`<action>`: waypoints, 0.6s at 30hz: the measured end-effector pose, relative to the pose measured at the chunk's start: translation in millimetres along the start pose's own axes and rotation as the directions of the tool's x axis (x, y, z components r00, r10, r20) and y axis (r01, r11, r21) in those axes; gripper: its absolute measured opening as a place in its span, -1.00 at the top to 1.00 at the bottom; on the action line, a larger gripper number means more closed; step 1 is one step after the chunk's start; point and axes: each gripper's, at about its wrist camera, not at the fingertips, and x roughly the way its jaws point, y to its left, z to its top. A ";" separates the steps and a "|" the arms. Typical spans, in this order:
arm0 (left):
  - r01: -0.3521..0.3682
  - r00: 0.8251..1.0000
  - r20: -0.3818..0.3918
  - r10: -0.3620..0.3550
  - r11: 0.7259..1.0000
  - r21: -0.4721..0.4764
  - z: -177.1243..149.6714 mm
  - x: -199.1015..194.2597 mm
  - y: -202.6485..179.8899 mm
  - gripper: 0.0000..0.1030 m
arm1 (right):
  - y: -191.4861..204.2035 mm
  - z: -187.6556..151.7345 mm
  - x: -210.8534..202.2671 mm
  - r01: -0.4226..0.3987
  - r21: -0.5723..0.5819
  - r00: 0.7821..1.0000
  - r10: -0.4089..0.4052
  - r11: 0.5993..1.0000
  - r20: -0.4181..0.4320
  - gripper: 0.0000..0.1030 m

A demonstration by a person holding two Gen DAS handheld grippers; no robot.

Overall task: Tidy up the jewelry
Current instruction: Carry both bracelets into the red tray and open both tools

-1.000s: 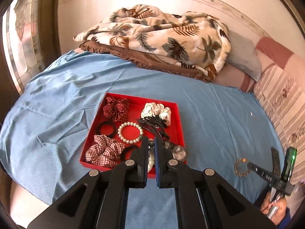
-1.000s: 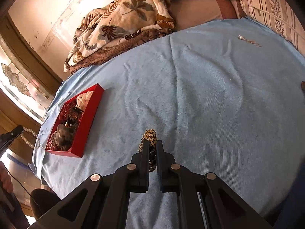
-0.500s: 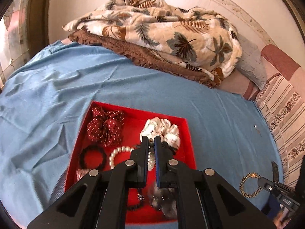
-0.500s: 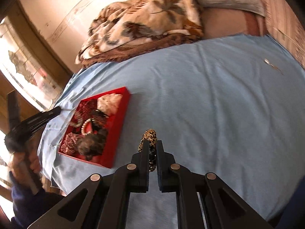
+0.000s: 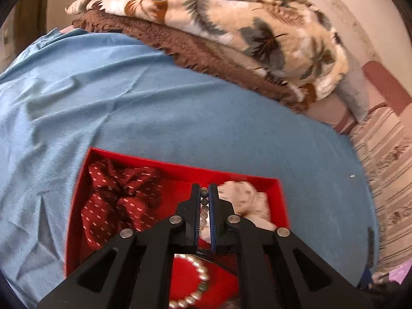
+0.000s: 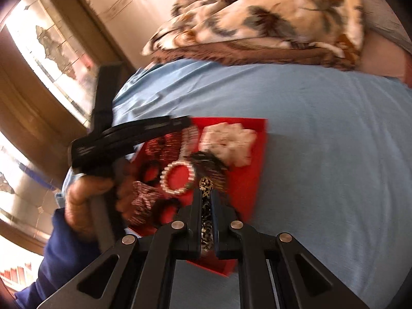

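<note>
A red tray (image 5: pixel 77 193) lies on the blue bedspread and also shows in the right wrist view (image 6: pixel 260 154). It holds a dark red dotted scrunchie (image 5: pixel 116 200), a white scrunchie (image 5: pixel 249 203) and a pearl bracelet (image 5: pixel 200 278). My left gripper (image 5: pixel 204 193) is shut on a string of grey beads (image 5: pixel 204 206) and hangs over the tray's far half. My right gripper (image 6: pixel 206 193) is shut on a leopard-print band (image 6: pixel 206 188) over the tray's near part. The left gripper (image 6: pixel 185 122) shows over the tray in the right wrist view.
A folded leaf-print blanket (image 5: pixel 231 20) lies at the head of the bed with a grey pillow (image 5: pixel 352 87) beside it. A striped cover (image 5: pixel 386 159) runs along the right. A window (image 6: pixel 51 46) is on the left wall. The tray also holds black hair ties (image 6: pixel 150 170).
Both grippers have moved in over the red tray. The left one went forward over the tray's far half; the right one came from the open bedspread to the tray's near edge. Both stay shut.
</note>
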 end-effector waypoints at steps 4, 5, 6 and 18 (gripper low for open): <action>-0.069 0.998 -0.011 0.069 0.998 -0.011 -0.6 8.4 13.1 0.89 | 20.0 5.7 30.1 -0.022 -0.023 0.999 0.021 1.000 -0.032 0.86; -0.064 0.998 -0.012 0.064 0.998 -0.020 0.1 8.7 16.4 0.89 | 22.7 6.0 36.1 -0.024 -0.026 0.999 0.023 0.999 -0.040 0.86; -0.057 0.998 -0.012 0.056 0.998 -0.036 0.3 8.1 20.3 0.89 | 24.6 5.8 40.9 -0.026 -0.029 0.999 0.024 0.999 -0.047 0.85; -0.025 0.997 0.076 0.027 0.999 -0.029 -1.2 -27.2 11.9 0.39 | 30.5 -11.4 77.6 0.099 -0.103 0.989 -0.109 0.990 -0.102 0.84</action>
